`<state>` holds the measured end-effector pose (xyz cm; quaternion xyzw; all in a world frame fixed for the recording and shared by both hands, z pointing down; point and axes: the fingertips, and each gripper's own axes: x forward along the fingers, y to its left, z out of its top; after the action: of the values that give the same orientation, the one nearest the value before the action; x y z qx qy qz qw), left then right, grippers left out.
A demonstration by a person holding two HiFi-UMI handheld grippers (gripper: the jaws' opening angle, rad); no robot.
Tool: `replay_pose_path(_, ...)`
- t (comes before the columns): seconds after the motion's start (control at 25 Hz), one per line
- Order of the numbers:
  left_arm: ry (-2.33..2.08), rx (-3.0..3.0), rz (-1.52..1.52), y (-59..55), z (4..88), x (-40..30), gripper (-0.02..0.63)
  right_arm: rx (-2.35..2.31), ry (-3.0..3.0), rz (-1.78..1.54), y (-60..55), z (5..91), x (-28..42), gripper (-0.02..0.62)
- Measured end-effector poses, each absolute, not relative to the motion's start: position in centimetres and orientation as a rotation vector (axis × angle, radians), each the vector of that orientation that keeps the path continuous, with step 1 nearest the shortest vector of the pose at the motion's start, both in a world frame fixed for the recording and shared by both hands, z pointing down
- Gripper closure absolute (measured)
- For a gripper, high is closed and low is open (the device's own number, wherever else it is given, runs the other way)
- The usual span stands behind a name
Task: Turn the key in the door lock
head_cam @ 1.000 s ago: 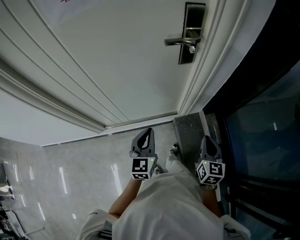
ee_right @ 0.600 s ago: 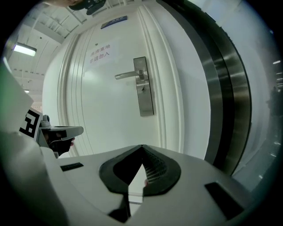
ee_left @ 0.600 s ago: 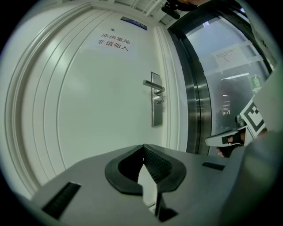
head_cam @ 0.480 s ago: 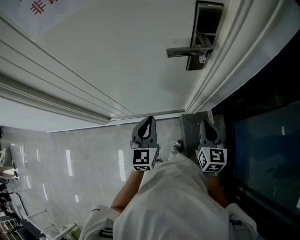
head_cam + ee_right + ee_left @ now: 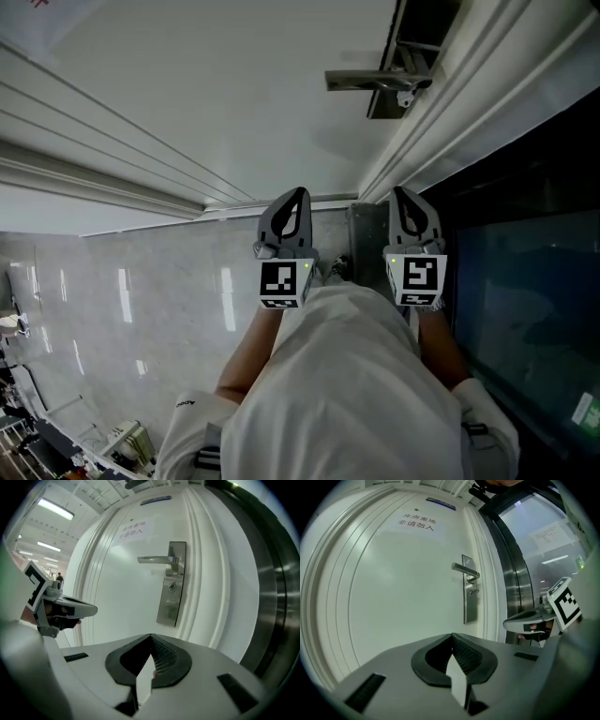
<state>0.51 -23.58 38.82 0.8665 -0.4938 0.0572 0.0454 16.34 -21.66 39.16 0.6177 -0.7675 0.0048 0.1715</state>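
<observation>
The white door [image 5: 216,84] carries a metal lock plate [image 5: 412,47] with a lever handle [image 5: 370,80], at the top right of the head view. A small key [image 5: 405,97] sticks out below the handle. In the left gripper view the plate [image 5: 469,597] and key [image 5: 474,592] lie ahead and slightly right. In the right gripper view the plate [image 5: 172,590] and keyhole area [image 5: 172,587] are straight ahead. My left gripper [image 5: 298,193] and right gripper [image 5: 404,191] hang side by side, well short of the door. Both are shut, with nothing in them.
A dark glass panel with a steel frame [image 5: 525,244] runs along the right of the door. Polished marble floor [image 5: 122,300] lies below. A sign with red characters [image 5: 416,522] is on the door. A moulded white door frame [image 5: 441,122] borders the lock side.
Both grippers have risen in the head view and come closer to the door. The right gripper has rolled so its marker cube faces squarely. The handle sits nearer the picture's top.
</observation>
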Motion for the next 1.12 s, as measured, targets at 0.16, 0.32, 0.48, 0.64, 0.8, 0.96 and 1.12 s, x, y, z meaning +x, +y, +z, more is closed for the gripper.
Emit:
replay_pose_path(0.16,-1.488,2.674,0.153,-24.8,38.0,0.8,0.597,1.702,-2.023,-0.249,-24.2,36.2,17.0,0.595)
replay_pose_path(0.32,-1.463,2.709,0.131,-25.8,36.7,1.3,0.597,1.633,-1.849,-0.501,-26.1,32.9,17.3,0.595)
replay_pose_path(0.48,-1.421,2.756,0.11,-26.1,35.6,2.1,0.597,1.493,-1.699,-0.692,-27.4,31.1,17.2,0.595)
replay_pose_path(0.64,-1.383,2.763,0.108,-26.2,35.9,2.7,0.597,1.426,-1.626,-0.731,-28.7,30.4,17.2,0.592)
replay_pose_path(0.8,-1.365,2.762,0.103,-26.0,36.2,2.7,0.597,1.417,-1.561,-0.781,-29.9,29.2,16.9,0.489)
replay_pose_path(0.96,-1.38,2.741,0.107,-26.3,36.7,1.7,0.597,1.382,-1.496,-0.818,-31.3,28.8,16.4,0.456)
replay_pose_path(1.12,-1.409,2.727,0.094,-26.8,36.4,0.5,0.597,1.384,-1.445,-0.855,-32.3,28.9,16.1,0.457)
